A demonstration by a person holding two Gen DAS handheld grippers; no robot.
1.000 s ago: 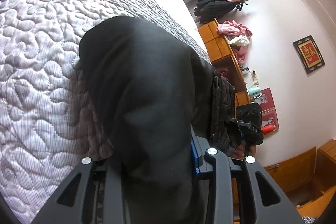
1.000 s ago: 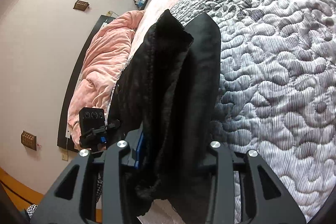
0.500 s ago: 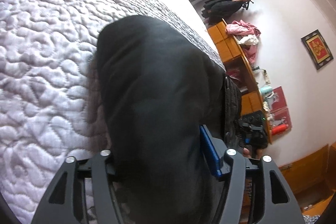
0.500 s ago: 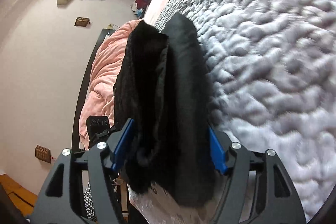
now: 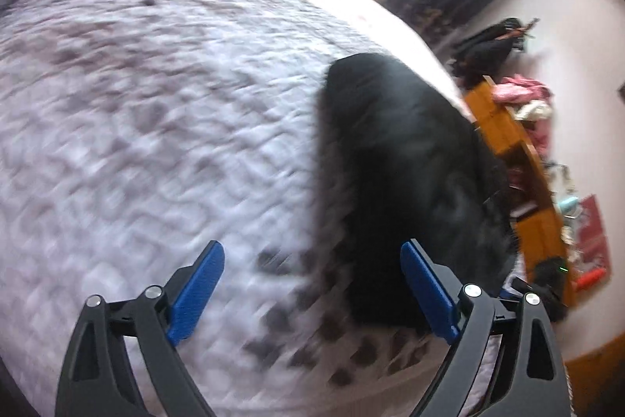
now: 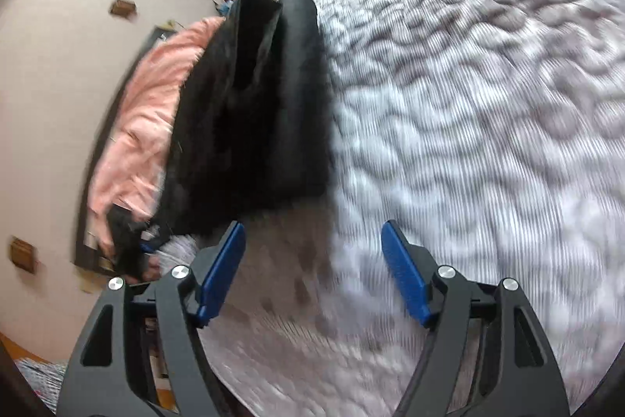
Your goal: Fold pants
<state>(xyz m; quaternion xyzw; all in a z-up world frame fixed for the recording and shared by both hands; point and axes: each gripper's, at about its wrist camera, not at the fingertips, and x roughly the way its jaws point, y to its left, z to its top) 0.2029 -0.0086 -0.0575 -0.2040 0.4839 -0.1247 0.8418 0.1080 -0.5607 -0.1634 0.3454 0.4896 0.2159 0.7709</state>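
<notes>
The black pants (image 5: 406, 182) lie as a folded bundle on the grey quilted bedspread (image 5: 156, 127), near the bed's edge, and neither gripper has hold of them any more. A second ago both wrist views were filled by dark cloth clamped between the jaws; now the cloth is out of both.

The left gripper (image 5: 312, 284) has just been opening and stands with its blue pads wide apart. Only quilt shows between them, and the pants sit just beyond its right-hand pad, partly behind it; whether that pad grazes the cloth cannot be told through the blur. The right gripper (image 6: 312, 260) has likewise just been opening. Its jaws are well apart with bare bedspread between them, and the pants (image 6: 254, 112) lie ahead of its left-hand pad, towards the pink blanket (image 6: 144, 112) at the far side of the bundle.

Both views are smeared, and the bundle has slid from the middle of each picture to one side — each gripper has swung off the pants, to opposite sides of them.

This reads as the release after a fold: the garment is set down and let go. From the right wrist view two thick layers show at the near end, not quite flush, so the bundle may still want squaring — or one more fold — before the task counts as finished.
</notes>
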